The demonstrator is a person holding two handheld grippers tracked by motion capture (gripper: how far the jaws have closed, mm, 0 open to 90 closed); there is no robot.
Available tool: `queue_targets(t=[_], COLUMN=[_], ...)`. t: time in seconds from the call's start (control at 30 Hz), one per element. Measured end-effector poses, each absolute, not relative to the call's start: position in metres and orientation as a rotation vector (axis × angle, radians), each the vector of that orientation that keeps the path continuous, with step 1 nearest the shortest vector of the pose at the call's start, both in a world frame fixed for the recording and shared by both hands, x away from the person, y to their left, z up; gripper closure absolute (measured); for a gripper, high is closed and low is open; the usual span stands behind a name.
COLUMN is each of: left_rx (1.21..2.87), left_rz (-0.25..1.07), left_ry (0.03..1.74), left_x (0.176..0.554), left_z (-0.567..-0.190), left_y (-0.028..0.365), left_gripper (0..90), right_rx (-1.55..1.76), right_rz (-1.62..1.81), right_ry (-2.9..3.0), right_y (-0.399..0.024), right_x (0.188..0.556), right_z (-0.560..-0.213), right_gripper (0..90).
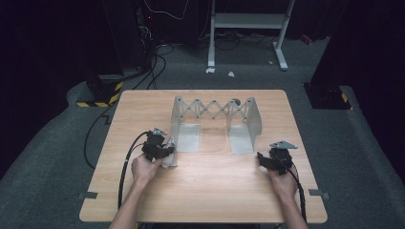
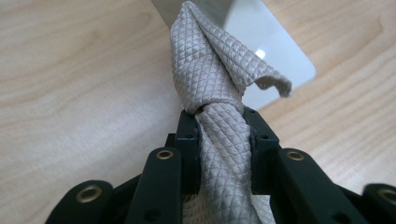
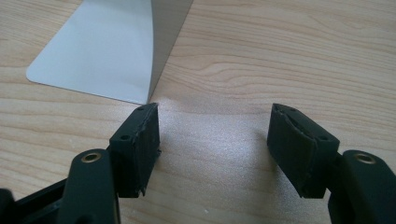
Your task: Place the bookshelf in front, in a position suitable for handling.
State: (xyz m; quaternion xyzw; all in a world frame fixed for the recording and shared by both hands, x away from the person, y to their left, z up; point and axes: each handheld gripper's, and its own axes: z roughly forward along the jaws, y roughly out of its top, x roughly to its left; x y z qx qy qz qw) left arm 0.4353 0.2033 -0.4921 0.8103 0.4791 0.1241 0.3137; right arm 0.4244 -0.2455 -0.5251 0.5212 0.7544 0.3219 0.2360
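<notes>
Black pads of left gripper point(image 2: 223, 135) clamped on one bunched beige cloth point(image 2: 219, 84), just beside left foot of one grey expanding rack point(image 1: 216, 119). Right gripper point(image 3: 215, 144) gaping, empty, near rack's right foot. One wooden table point(image 1: 205, 191) beneath.

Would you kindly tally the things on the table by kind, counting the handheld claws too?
Cloth: 1, clamped in the left claw
Metal folding rack: 1
Handheld claws: 2, the left one and the right claw, which is open
Total: 4
</notes>
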Motion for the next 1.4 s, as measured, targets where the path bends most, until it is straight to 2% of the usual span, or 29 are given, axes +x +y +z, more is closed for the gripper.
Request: queue_targets(t=[0.37, 0.93, 1.4], left_rx=[2.116, 2.110, 2.104], left_rz=[0.313, 0.367, 0.423], left_ry=[1.222, 1.184, 1.266], left_x=[0.419, 0.430, 0.439], left_z=[-0.492, -0.502, -0.505], left_y=[0.186, 0.147, 0.155], left_gripper=[71.5, 71.5, 71.8], right_rx=[1.420, 1.418, 1.419], right_rz=[0.886, 0.885, 0.885], right_ry=[2.077, 2.076, 2.076], right_y=[-0.245, -0.245, -0.245], right_x=[0.424, 0.424, 0.424], right_z=[-0.525, -0.525, -0.525], right_gripper=[34.7, 34.6, 34.7])
